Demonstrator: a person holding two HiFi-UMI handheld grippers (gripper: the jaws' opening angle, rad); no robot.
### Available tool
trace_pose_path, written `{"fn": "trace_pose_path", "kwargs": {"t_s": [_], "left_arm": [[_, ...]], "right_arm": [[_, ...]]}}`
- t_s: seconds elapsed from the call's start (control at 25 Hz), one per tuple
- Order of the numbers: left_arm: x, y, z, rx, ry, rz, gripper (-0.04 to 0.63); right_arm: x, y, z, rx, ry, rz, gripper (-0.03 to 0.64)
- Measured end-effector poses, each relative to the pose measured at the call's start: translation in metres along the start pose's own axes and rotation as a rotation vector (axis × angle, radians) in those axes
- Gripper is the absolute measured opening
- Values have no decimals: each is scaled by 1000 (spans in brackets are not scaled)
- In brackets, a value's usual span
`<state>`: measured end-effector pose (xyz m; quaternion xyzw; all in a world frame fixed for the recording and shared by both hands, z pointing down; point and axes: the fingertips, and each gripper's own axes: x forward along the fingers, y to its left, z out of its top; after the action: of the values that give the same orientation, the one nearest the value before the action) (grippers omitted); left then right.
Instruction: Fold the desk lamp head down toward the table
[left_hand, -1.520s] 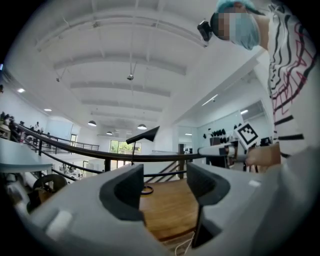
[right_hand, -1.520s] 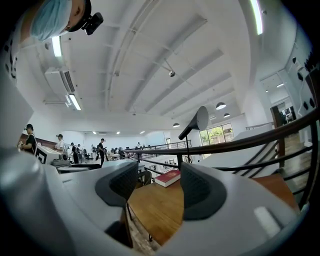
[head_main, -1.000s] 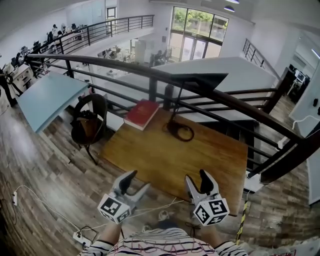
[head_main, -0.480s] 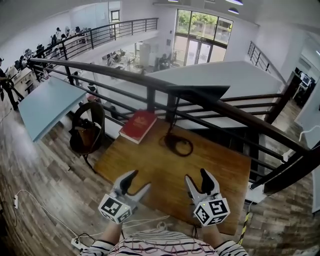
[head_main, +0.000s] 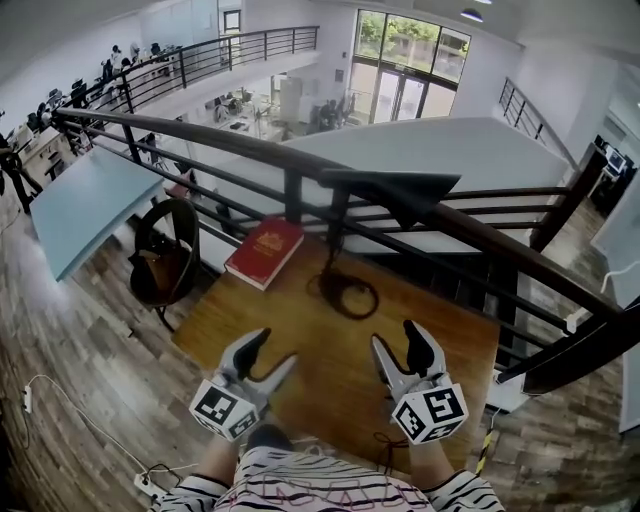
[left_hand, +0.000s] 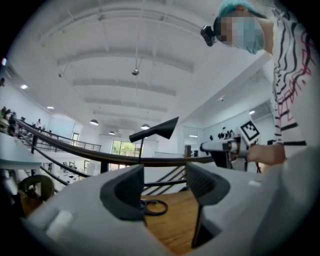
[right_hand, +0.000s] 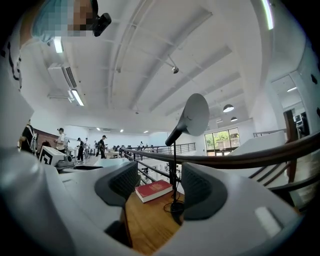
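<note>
Your left gripper and right gripper hover over the near edge of the brown wooden table, low in the head view. Both have their jaws spread with nothing between them. I read this as the approach, with neither tool committed yet.

The black desk lamp with a cone-shaped head stands at the table's far side, upper centre of the frame. Its head is raised on a thin stem in front of the dark metal handrail, well apart from both grippers. The red hardback book lies just left of the lamp's ring base, likely clear of the fold.

The right gripper view shows the lamp head from below, pale inside, which the head view hides. The left gripper view shows it side-on as a dark wedge
</note>
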<state>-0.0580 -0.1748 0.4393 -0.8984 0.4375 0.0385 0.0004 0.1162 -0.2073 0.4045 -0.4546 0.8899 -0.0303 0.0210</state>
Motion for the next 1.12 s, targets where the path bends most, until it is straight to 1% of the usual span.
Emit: {"fn": "trace_pose_path", "kwargs": {"t_s": [0.16, 0.32, 0.64, 0.92, 1.04, 1.12], "left_arm": [[18, 21, 9, 8, -15, -20, 259], [36, 44, 20, -1, -25, -68, 259], [65, 85, 38, -11, -45, -175, 261], [80, 107, 49, -29, -78, -262, 261], [85, 117, 51, -32, -88, -290, 261], [88, 123, 52, -32, -92, -304, 261]], "right_arm": [[20, -13, 19, -22, -37, -24, 261], [41, -22, 46, -65, -70, -77, 261], [69, -38, 130, -231, -180, -186, 253], [89, -49, 184, -355, -190, -283, 250], [103, -58, 201, -380, -195, -318, 244], [112, -67, 209, -376, -189, -343, 241]]}}
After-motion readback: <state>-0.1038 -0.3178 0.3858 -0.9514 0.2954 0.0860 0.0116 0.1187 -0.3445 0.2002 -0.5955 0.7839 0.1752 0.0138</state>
